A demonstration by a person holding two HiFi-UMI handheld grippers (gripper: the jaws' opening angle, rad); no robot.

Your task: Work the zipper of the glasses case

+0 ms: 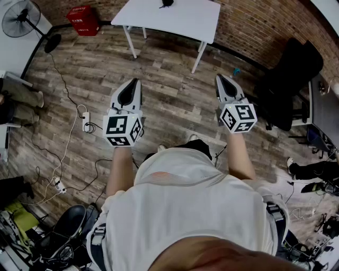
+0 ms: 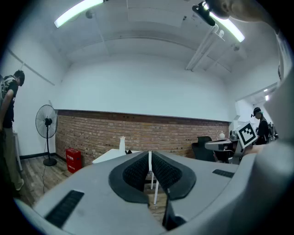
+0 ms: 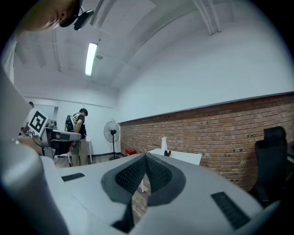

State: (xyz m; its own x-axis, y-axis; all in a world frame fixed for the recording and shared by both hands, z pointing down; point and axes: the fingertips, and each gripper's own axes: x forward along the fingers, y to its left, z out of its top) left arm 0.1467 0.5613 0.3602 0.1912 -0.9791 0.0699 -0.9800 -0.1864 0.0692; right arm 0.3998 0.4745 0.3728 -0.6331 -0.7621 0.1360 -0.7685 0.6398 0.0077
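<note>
Wood-plank floor (image 1: pixel 169 100) runs to a brick wall (image 1: pixel 254 26). At twelve o'clock stands the tabletop (image 1: pixel 180 18), far from both tools. A small dark item (image 1: pixel 167 3) on it is possibly the glasses case. Black chair (image 1: pixel 288 74) at two, fan (image 1: pixel 21 18) at ten. Left tool (image 1: pixel 133 83) and right tool (image 1: pixel 220 79) are closed, empty.

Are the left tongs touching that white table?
Apart. Head view shows the left tongs held over wooden floor, short of the white table.
</note>
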